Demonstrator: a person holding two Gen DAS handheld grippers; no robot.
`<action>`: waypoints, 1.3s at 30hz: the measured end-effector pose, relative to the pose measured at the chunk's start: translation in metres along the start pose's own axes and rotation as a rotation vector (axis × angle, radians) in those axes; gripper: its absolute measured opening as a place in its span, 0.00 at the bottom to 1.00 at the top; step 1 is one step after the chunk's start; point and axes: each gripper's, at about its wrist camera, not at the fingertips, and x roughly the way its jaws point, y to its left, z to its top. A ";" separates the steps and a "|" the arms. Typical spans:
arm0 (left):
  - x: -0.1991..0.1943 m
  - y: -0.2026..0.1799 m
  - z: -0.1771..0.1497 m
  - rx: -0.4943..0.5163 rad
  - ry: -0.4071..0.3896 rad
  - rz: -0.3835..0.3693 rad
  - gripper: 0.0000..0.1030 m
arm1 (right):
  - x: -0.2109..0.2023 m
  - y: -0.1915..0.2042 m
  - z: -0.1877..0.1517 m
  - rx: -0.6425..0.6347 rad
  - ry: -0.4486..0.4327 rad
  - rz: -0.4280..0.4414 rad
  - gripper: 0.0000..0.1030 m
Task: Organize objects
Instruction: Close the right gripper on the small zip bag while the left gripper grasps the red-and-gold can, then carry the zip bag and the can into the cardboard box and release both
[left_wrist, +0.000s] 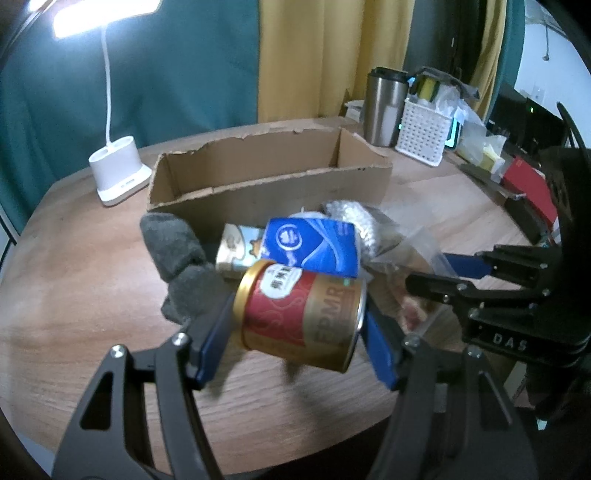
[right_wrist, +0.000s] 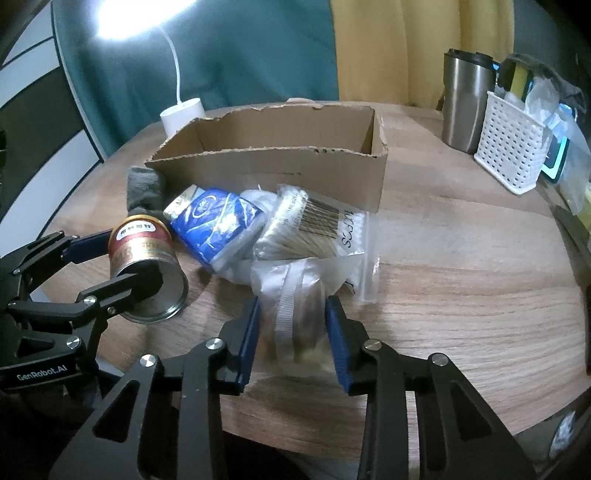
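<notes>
My left gripper (left_wrist: 299, 325) is shut on a red and gold can (left_wrist: 303, 314), held tilted just above the wooden table; the can also shows in the right wrist view (right_wrist: 144, 254). My right gripper (right_wrist: 293, 332) is shut on a clear plastic bag (right_wrist: 301, 295) holding something pale. Behind them lie a blue tissue pack (right_wrist: 218, 225), a bag of cotton swabs (right_wrist: 306, 225), a small printed carton (left_wrist: 236, 251) and a grey cloth (left_wrist: 173, 243). An open cardboard box (left_wrist: 266, 173) stands behind the pile and looks empty.
A white lamp base (left_wrist: 118, 170) stands left of the box. A steel tumbler (right_wrist: 465, 107) and a white perforated basket (right_wrist: 509, 147) stand at the back right. A red box (left_wrist: 532, 188) lies at the right table edge.
</notes>
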 end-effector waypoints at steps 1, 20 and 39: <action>-0.002 0.000 0.001 -0.002 -0.004 0.000 0.64 | -0.001 0.000 0.000 0.000 -0.004 0.003 0.35; -0.024 -0.002 0.025 -0.031 -0.081 -0.007 0.64 | -0.039 -0.002 0.021 -0.020 -0.094 0.007 0.35; -0.006 0.011 0.069 -0.067 -0.101 -0.012 0.64 | -0.033 -0.022 0.069 -0.032 -0.116 0.003 0.35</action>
